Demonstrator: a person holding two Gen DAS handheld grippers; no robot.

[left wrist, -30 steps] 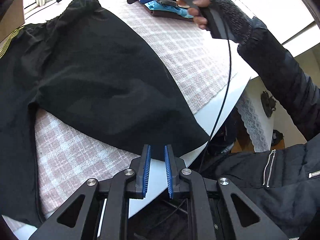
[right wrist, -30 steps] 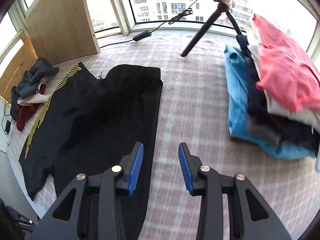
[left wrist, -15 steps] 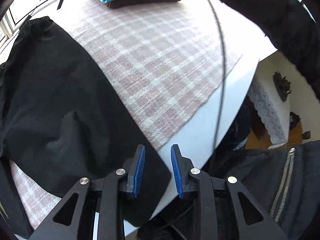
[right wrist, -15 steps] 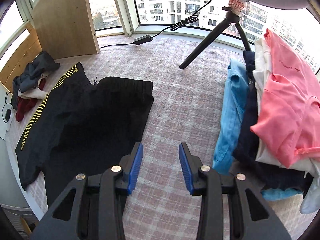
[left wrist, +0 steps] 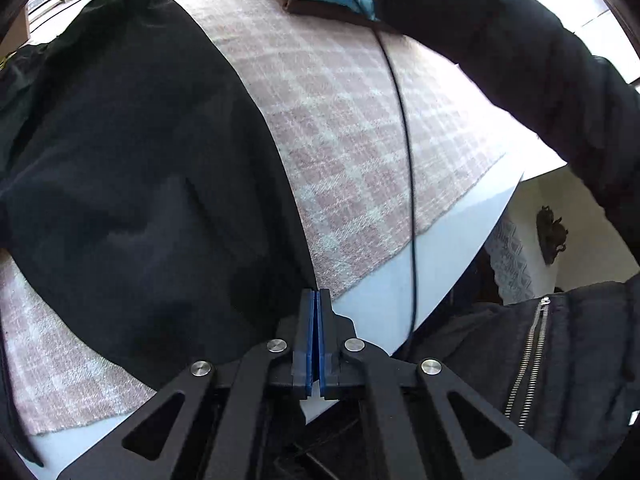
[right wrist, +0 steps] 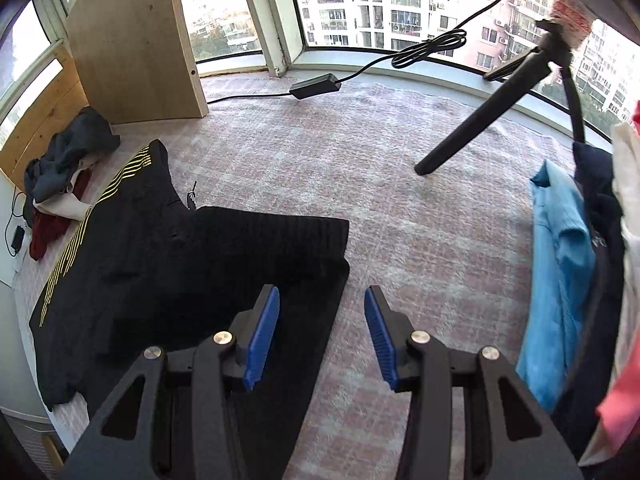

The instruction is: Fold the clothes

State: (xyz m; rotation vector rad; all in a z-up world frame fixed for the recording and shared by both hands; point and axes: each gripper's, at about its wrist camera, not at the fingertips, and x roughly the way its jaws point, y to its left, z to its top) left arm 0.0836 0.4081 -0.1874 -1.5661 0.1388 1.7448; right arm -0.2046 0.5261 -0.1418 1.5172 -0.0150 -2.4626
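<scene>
Black trousers [left wrist: 132, 168] with yellow side stripes lie spread on the pink checked cloth [left wrist: 360, 120]; they also show in the right wrist view [right wrist: 160, 272]. My left gripper [left wrist: 318, 300] is shut on the near corner of the trouser leg hem at the table's front edge. My right gripper [right wrist: 322, 312] is open and empty, held above the cloth just right of the trousers' waistband end [right wrist: 304, 240].
A stack of folded clothes [right wrist: 580, 272], blue, navy, white and pink, sits at the right. A tripod leg [right wrist: 480, 108] and a power adapter with cable [right wrist: 316, 86] stand at the back. A heap of clothes [right wrist: 60, 168] lies far left. The table edge [left wrist: 400, 280] is near.
My left gripper has closed on the trouser hem corner; it was open before. My right gripper has moved forward and lower over the cloth, still open.
</scene>
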